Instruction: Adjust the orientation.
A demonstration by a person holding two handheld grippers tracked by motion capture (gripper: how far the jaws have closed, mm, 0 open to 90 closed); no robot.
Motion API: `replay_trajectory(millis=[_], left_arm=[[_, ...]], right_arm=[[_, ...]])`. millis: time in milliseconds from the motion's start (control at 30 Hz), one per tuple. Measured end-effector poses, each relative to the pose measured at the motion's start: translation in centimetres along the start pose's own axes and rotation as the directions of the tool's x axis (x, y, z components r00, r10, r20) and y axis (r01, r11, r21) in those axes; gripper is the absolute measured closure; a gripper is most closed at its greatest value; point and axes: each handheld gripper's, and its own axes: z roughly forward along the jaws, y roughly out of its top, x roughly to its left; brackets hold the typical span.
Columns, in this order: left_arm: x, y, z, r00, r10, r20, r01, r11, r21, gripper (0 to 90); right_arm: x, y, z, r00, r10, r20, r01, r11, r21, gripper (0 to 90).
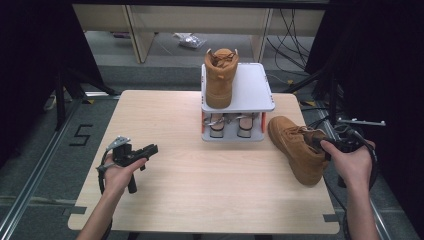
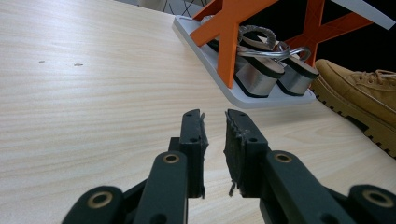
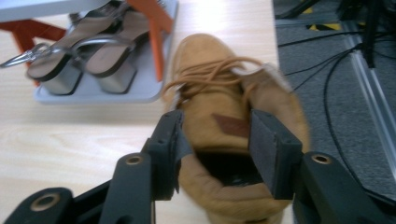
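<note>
Boot pair half shelved

Jaws of my right gripper [image 3: 215, 142] stand spread around the collar of the tan boot [image 3: 233, 140] on the table, pads not pressing as far as I can tell. Beyond them, its mate [image 1: 220, 75] already tops the shoe rack [image 1: 255, 95]. My left gripper [image 2: 215, 135] idles, parted, empty.
</note>
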Motion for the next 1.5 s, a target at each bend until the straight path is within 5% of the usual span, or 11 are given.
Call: replay_trajectory(millis=[400, 433, 500, 600, 633, 667, 833, 867, 1233, 1467, 1500], left_arm=[[0.0, -0.3, 0.2, 1.0, 0.001, 0.002, -0.001, 0.9999, 0.013, 76.2], [-0.1, -0.3, 0.2, 1.0, 0.0, 0.003, 0.0, 0.9999, 0.013, 76.2], [-0.1, -0.4, 0.2, 1.0, 0.001, 0.002, -0.001, 0.9999, 0.012, 76.1], [-0.1, -0.4, 0.2, 1.0, -0.001, 0.002, 0.001, 0.9999, 0.013, 75.9], [-0.1, -0.4, 0.2, 1.0, 0.0, 0.001, 0.0, 0.9999, 0.014, 75.9], [-0.1, -0.4, 0.2, 1.0, -0.001, 0.001, 0.001, 0.9999, 0.014, 75.8], [-0.1, -0.6, 0.2, 1.0, 0.0, 0.002, 0.0, 0.9998, 0.02, 75.8], [-0.1, -0.6, 0.2, 1.0, 0.0, 0.002, 0.0, 0.9998, 0.02, 75.8], [0.0, -0.6, 0.2, 1.0, -0.003, -0.001, 0.003, 0.9998, 0.02, 75.3], [-0.1, -0.7, 0.2, 1.0, -0.005, -0.001, 0.005, 0.9997, 0.026, 75.0], [0.0, -0.8, 0.3, 1.0, -0.004, 0.006, 0.004, 0.9998, 0.021, 75.0]], right_arm=[[-3.1, 0.6, 2.4, 0.9968, -0.017, 0.078, 0.012, 0.998, 0.069, 50.5], [-2.7, 0.7, 2.7, 0.9931, 0.064, 0.098, -0.074, 0.991, 0.108, 50.5], [-2.8, 0.9, 3.2, 0.9921, 0.074, 0.102, -0.086, 0.989, 0.123, 50.4], [-3.7, 1.1, 4.0, 0.9969, -0.016, 0.077, 0.006, 0.992, 0.129, 50.4], [-2.7, 1.5, 4.2, 0.9852, 0.132, 0.11, -0.149, 0.974, 0.169, 50.4], [-3.3, 1.5, 4.4, 0.9928, 0.073, 0.095, -0.089, 0.98, 0.178, 50.4], [-3.3, 2.2, 5.4, 0.9913, 0.084, 0.101, -0.105, 0.968, 0.226, 52.0], [-3.8, 2.4, 5.6, 0.9958, 0.012, 0.091, -0.033, 0.972, 0.232, 52.7], [-3.2, 3.5, 7.4, 0.9942, 0.057, 0.091, -0.086, 0.933, 0.35, 60.4], [-3.4, 3.6, 8.0, 0.9954, 0.04, 0.087, -0.068, 0.933, 0.354, 66.3], [-3.3, 3.6, 8.0, 0.9937, 0.058, 0.096, -0.09, 0.922, 0.377, 69.6]])
